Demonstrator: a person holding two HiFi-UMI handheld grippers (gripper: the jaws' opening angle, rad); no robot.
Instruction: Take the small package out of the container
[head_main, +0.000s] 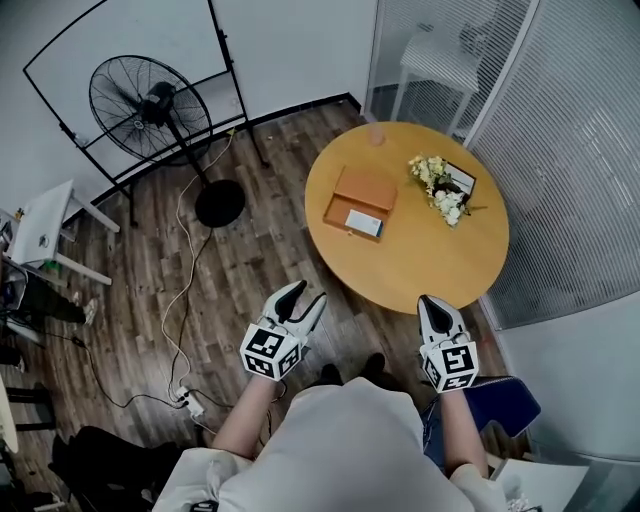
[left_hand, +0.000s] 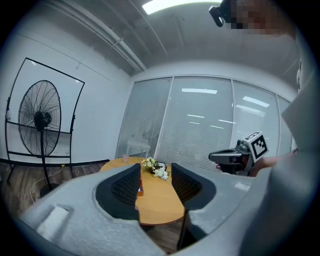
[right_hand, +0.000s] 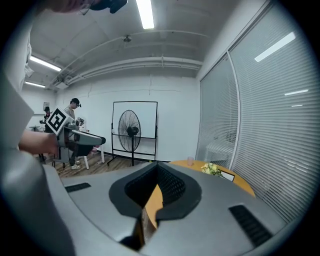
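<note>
A flat orange-brown container (head_main: 338, 212) lies open on the round wooden table (head_main: 420, 260), with a small white and blue package (head_main: 364, 223) in it. Both grippers hang in front of the person's body, short of the table's near edge. My left gripper (head_main: 308, 292) is over the floor to the left of the table, its jaws open and empty. In the left gripper view (left_hand: 156, 182) the table and a sliver of the container (left_hand: 141, 189) show between the jaws. My right gripper (head_main: 430, 300) is at the table's near rim, its fingers together with nothing in them.
White and yellow flowers (head_main: 440, 186) beside a small framed card and a clear cup (head_main: 376, 135) stand on the table's far side. A standing fan (head_main: 150, 105) and a whiteboard frame are at the left. Cables and a power strip (head_main: 190, 402) lie on the floor. Glass walls with blinds close off the right.
</note>
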